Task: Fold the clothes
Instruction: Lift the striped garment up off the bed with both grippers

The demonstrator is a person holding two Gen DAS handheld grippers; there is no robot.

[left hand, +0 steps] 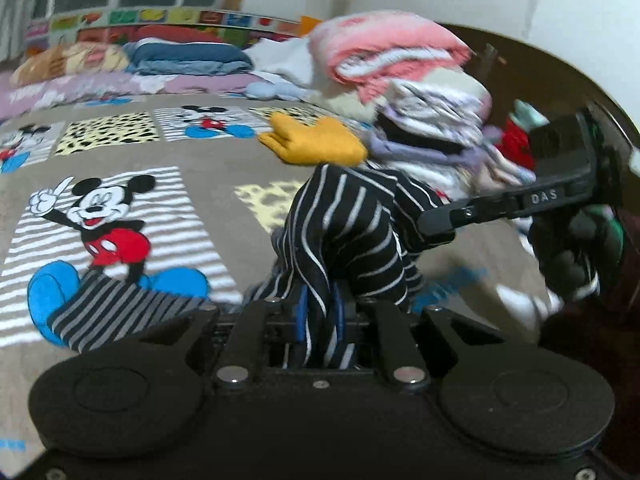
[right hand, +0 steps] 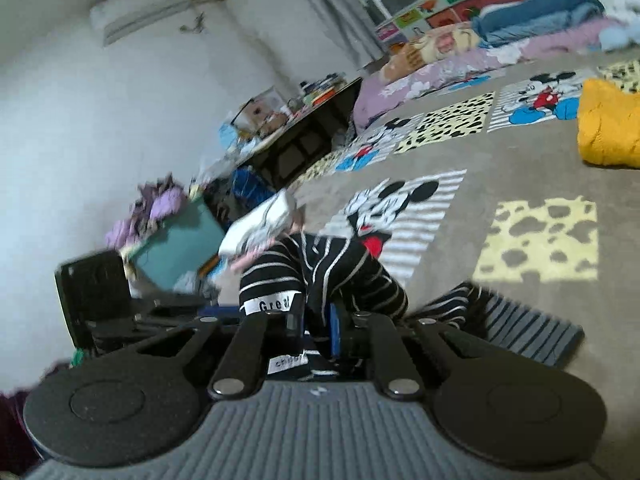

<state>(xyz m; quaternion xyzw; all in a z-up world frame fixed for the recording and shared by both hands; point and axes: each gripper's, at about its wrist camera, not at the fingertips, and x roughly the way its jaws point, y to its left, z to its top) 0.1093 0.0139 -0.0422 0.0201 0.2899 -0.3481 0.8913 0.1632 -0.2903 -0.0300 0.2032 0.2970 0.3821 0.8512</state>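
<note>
A black garment with white stripes (left hand: 352, 224) is bunched up above the Mickey Mouse bedspread (left hand: 224, 160). My left gripper (left hand: 320, 312) is shut on a fold of it between the blue pads. My right gripper (left hand: 440, 224) enters from the right in the left wrist view and pinches the same garment. In the right wrist view the right gripper (right hand: 316, 328) is shut on the striped garment (right hand: 344, 272), which shows a white label. A striped part trails on the bedspread (right hand: 532, 332). The left gripper's body (right hand: 96, 292) shows at the left there.
A folded yellow garment (left hand: 316, 142) lies on the bedspread beyond the striped one. A heap of clothes topped by a pink blanket (left hand: 384, 48) stands at the back right. Folded bedding (left hand: 180, 60) lines the far edge. A cluttered dark table (right hand: 304, 128) stands beside the bed.
</note>
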